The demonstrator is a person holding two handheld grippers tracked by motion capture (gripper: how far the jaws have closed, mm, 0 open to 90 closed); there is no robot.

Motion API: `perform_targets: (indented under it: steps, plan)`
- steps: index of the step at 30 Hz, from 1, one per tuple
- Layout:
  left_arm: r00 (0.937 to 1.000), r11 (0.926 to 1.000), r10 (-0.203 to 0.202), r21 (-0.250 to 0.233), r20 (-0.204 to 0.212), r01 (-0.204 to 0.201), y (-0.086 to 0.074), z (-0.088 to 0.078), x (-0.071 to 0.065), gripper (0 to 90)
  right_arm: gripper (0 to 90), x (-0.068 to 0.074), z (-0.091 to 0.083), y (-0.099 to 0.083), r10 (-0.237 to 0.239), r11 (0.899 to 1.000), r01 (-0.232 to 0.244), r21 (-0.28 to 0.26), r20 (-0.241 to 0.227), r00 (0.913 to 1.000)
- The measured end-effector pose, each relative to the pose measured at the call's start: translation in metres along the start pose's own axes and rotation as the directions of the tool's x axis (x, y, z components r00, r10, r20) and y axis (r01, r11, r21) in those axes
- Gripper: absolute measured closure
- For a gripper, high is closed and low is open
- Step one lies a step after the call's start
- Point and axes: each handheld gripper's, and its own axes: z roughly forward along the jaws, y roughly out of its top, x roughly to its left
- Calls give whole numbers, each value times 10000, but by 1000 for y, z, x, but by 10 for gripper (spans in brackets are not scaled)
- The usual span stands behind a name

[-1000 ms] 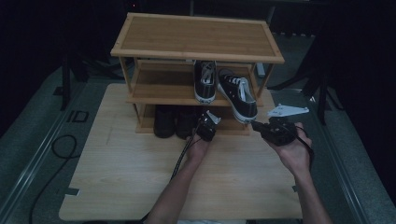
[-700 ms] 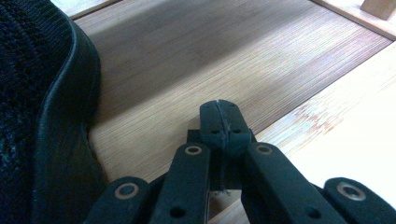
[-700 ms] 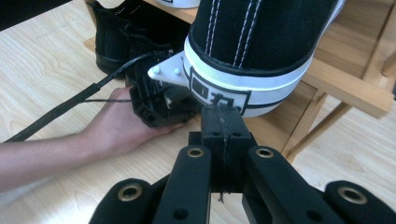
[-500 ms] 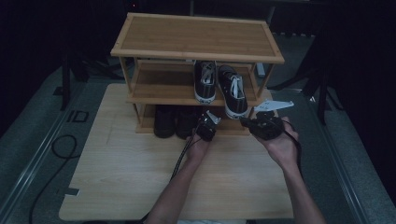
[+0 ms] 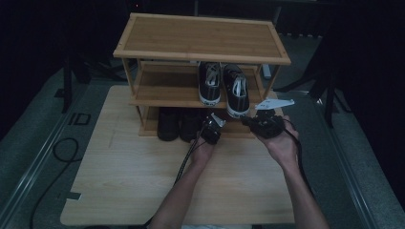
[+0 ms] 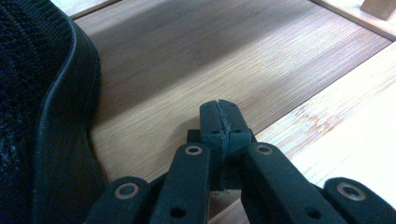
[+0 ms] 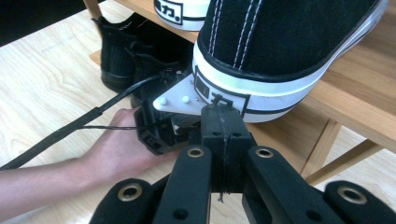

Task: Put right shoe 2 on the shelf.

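A bamboo shoe rack [image 5: 200, 36] stands on the table. Two black-and-white sneakers sit side by side on its middle shelf, the left sneaker [image 5: 209, 81] and the right sneaker [image 5: 235, 88]. My right gripper [image 5: 247, 122] is shut, and in the right gripper view its tips [image 7: 223, 113] are right at the white heel of the right sneaker [image 7: 280, 56]. My left gripper [image 5: 207, 126] is shut with nothing in it. Its tips [image 6: 219, 111] hang over the bottom shelf [image 6: 196, 56], beside a black shoe [image 6: 37, 121].
A pair of black shoes [image 5: 179, 123] sits on the bottom shelf at the left. The rack's top shelf is bare. Cables [image 5: 188, 155] trail from both grippers over the wooden table [image 5: 119, 171]. A rack leg [image 7: 338, 161] stands to the right of my right gripper.
My right gripper has moved left toward the rack. The right sneaker, which lay angled with its heel out to the right, now lies straight beside the other. The left gripper has kept still.
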Motion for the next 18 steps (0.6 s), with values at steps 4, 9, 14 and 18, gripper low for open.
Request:
perform_targets:
  steps: [4,9,14,18]
  plan:
    - [10000,10000,2,10,-11,-2,0,0,0,900,900,-2,-1,1,7,9999,-6,-118,89,10000]
    - [10000,10000,2,12,-11,-2,0,0,0,900,900,-2,2,3,59,9999,-58,-136,56,10000]
    - [10000,10000,-4,-4,-41,4,0,0,0,900,900,-1,10,7,79,9996,-75,-255,169,9998]
    - [10000,10000,2,22,12,-2,0,0,0,900,900,-1,16,13,125,9996,-122,-266,109,9999]
